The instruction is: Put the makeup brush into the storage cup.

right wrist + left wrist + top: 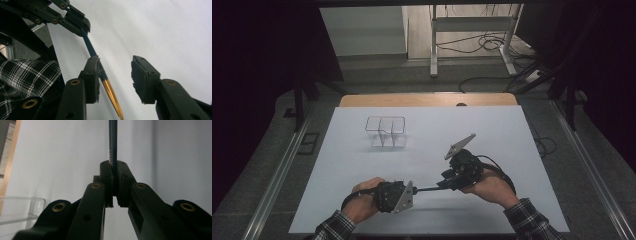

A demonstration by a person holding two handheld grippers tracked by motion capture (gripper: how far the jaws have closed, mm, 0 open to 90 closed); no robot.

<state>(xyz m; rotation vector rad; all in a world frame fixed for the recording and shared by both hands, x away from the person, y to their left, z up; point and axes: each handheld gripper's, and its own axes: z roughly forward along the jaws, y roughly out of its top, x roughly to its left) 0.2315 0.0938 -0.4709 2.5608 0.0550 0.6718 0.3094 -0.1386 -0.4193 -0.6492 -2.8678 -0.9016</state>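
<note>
The pen (100,68), dark with a gold tip, hangs above the white table (492,130), near its front edge and well apart from the clear box (385,131) farther back. The left gripper (113,182) pinches the pen's far end, jaws pressed tight on it. The right gripper (115,75) has its jaws spread; the pen lies against one pad, the other pad clear of it. A plaid sleeve (22,75) shows beside them.
</note>
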